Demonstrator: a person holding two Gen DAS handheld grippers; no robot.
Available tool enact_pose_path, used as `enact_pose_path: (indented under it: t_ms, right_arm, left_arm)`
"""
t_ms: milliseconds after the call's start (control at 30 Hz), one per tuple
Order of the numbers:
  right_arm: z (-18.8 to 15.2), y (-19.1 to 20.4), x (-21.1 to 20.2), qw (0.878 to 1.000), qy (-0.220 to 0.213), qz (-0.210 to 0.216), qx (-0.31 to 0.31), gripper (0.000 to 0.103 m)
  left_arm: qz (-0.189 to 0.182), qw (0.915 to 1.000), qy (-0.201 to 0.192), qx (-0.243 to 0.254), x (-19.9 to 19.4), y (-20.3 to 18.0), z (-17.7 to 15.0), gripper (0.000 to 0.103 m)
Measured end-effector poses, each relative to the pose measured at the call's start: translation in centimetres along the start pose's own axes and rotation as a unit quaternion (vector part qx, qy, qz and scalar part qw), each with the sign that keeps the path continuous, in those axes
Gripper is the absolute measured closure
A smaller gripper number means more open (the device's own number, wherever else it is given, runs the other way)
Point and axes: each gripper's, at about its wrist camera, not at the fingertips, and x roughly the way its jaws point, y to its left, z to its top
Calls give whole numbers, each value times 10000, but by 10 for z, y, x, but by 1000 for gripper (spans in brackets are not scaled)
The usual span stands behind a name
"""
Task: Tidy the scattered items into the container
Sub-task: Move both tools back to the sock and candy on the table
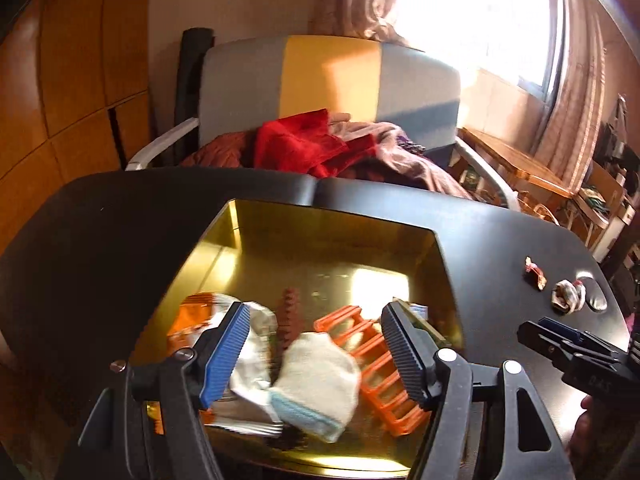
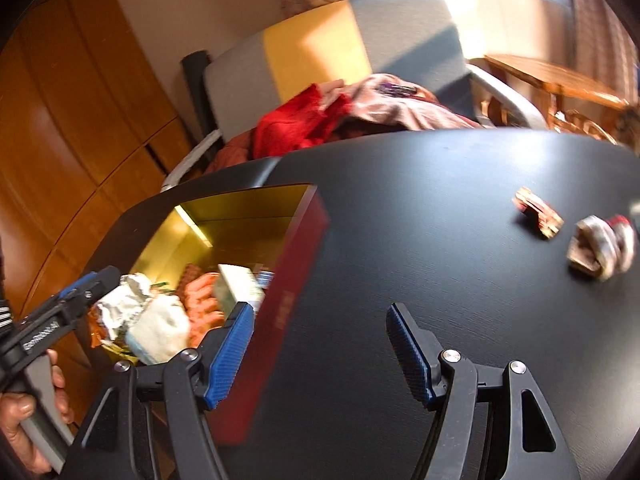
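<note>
Here, left wrist view: left gripper point(image 1: 314, 344) above the box point(image 1: 446, 256), fingers point(image 1: 226, 350) spread wide, nothing between them. Box gold inside, dark red outside, on the black desk point(image 1: 120, 240). Inside the box: white sock point(image 1: 320, 376) with pale blue cuff at the near middle; crumpled foil wrapper point(image 1: 252, 360) just left of it, touching; orange packet point(image 1: 192, 316) at far left, partly under the wrapper; brown ridged piece point(image 1: 288, 320) behind the sock; orange rack point(image 1: 372, 356) to the right, partly under the sock; small carton point(image 1: 420, 314) at the right wall, mostly hidden behind the right finger. Still on the desk, well right of the box: small red-brown wrapper point(image 1: 534, 270) and, just beside it, crumpled wad point(image 1: 566, 296) of silver, brown and red. Right gripper point(image 1: 560, 340) low at right edge, over the desk near those two; state of its fingers unclear from this side.

Right wrist view: right gripper point(image 2: 320, 350) over bare desk point(image 2: 400, 220) just right of the box point(image 2: 296, 264), fingers point(image 2: 230, 354) wide apart, empty. Small wrapper point(image 2: 538, 212) and wad point(image 2: 604, 246) ahead to the right, close together, apart from the fingers. Left gripper point(image 2: 92, 284) at left over the box, held by a hand point(image 2: 24, 416). Sock point(image 2: 162, 330), foil wrapper point(image 2: 124, 300), rack point(image 2: 202, 300) and carton point(image 2: 236, 286) visible inside. Beyond the desk: chair point(image 2: 320, 36) piled with red and brown cloth
</note>
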Motion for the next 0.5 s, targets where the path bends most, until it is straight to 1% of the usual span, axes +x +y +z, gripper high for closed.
enact_pose_path:
  t_ms: [200, 400, 500]
  right_arm:
    - [-11, -62, -28, 9973, -186, -407, 580, 31]
    - [-25, -120, -59, 9898, -366, -815, 1111, 30]
    - [-35, -144, -72, 9858, -418, -965, 1312, 24]
  left_arm:
    - [-510, 9976, 66, 464, 6, -54, 7, 33]
    - [-1018, 9906, 262, 879, 15, -112, 4, 33]
    - [-1268, 9859, 452, 995, 23, -137, 1, 33]
